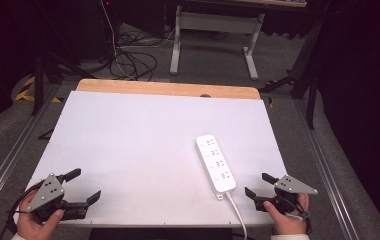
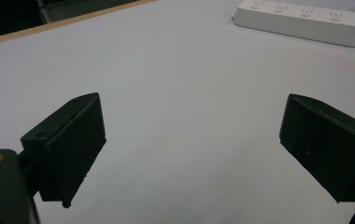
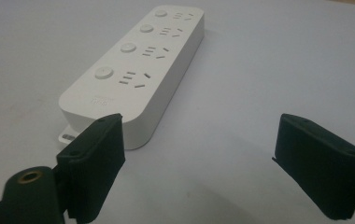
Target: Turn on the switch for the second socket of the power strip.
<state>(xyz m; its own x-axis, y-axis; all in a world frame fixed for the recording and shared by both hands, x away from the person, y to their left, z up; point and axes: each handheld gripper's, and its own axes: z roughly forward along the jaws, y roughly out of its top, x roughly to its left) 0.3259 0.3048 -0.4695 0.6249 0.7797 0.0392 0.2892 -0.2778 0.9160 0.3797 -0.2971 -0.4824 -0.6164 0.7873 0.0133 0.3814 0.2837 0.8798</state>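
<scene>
A white power strip with several sockets and round buttons lies on the white table top, right of centre, its cord running off the front edge. My right gripper rests open at the front right corner, just right of the strip's cord end. In the right gripper view the strip lies ahead and left, its near end beside the left jaw, nothing between the jaws. My left gripper is open at the front left corner. In the left gripper view the strip lies far off at the upper right.
The table's far edge is a bare wooden strip. Beyond it stand a white desk frame and loose cables on the grey floor. Metal rails run along both sides of the table.
</scene>
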